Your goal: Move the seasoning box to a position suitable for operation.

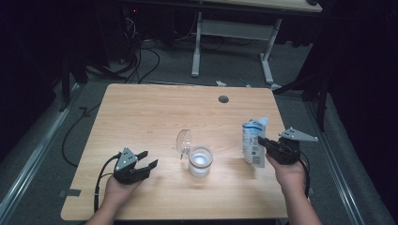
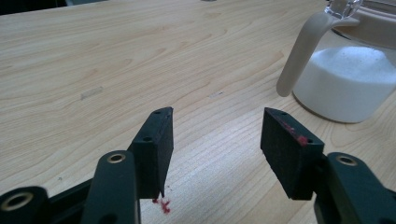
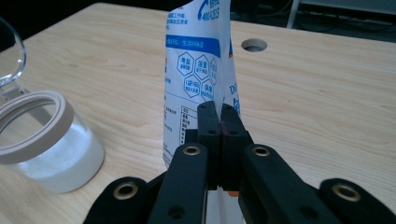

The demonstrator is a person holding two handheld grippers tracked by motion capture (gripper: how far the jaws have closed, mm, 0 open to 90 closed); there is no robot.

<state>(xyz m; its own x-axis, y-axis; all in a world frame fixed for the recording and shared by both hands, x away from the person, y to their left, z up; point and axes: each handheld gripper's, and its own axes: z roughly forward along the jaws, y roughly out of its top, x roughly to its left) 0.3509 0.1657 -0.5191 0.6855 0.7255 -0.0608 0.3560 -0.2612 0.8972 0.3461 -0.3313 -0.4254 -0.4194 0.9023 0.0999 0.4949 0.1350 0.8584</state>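
Two risks are noted: bag (image 1: 254, 143), pinched thinly in right tool (image 1: 264, 143), may slip; salt is spilled beside jar (image 1: 200, 161); left tool (image 1: 146, 159) is held wide, empty.

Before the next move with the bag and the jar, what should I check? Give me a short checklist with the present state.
1. Right tool shut on bag: ok.
2. Bag upright: ok.
3. Jar lid open: ok.
4. Jar stands upright on table: ok.
5. Left tool open, nothing between its jaws: ok.
6. Bag top opened for pouring: cannot tell.
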